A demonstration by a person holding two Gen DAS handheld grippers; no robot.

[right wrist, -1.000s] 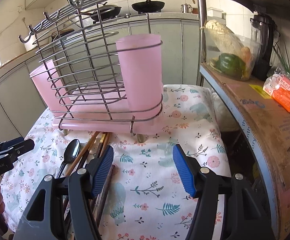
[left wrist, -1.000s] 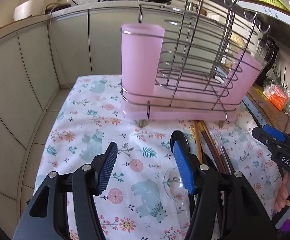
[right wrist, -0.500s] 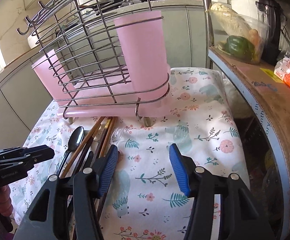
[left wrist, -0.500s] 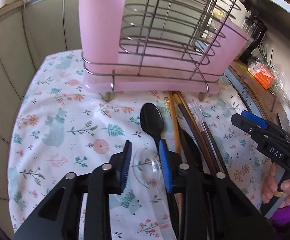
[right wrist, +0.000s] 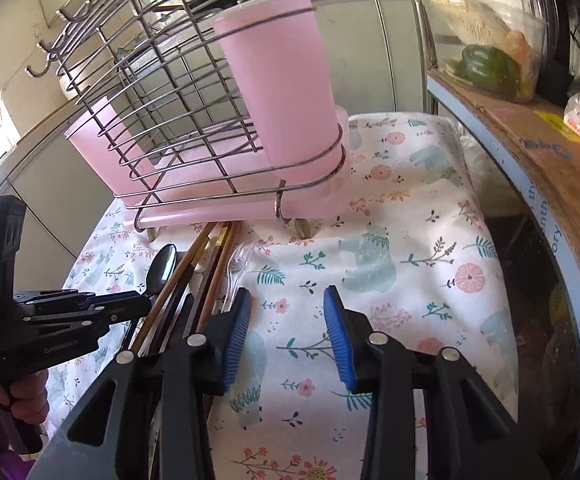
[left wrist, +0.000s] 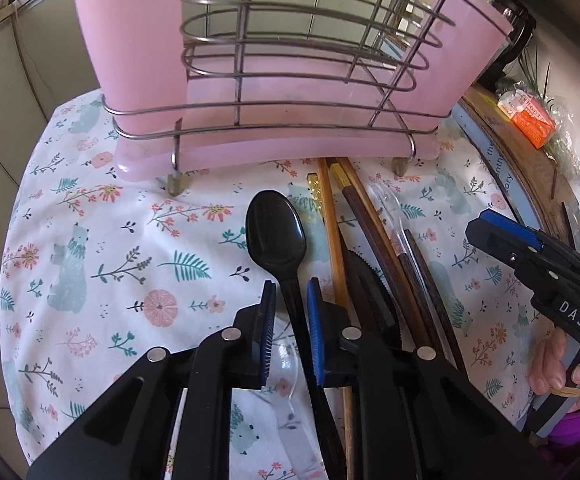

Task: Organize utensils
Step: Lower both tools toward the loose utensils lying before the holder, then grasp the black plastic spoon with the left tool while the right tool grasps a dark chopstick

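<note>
A black plastic spoon [left wrist: 276, 236] lies on the floral cloth in front of a wire rack [left wrist: 290, 60] with pink cups [left wrist: 130, 40]. My left gripper [left wrist: 291, 292] straddles the spoon's handle, its jaws nearly closed with a small gap on each side. Beside the spoon lie wooden chopsticks [left wrist: 332, 232], a black knife [left wrist: 370, 292] and clear plastic cutlery [left wrist: 386, 208]. A clear spoon [left wrist: 286, 364] lies under the left gripper. My right gripper [right wrist: 286, 304] is open and empty above the cloth, right of the utensils [right wrist: 210, 264]. The left gripper also shows in the right wrist view [right wrist: 146, 305].
The rack's right pink cup [right wrist: 282, 84] stands close ahead in the right wrist view. A cardboard-topped shelf [right wrist: 550, 184] with a vegetable container [right wrist: 486, 56] and an orange packet [left wrist: 530, 120] borders the table's right side. Grey cabinets [left wrist: 6, 80] stand behind.
My left gripper has moved forward and down over the black spoon's handle and its jaws have narrowed around it. The right gripper has shifted slightly and stays open.
</note>
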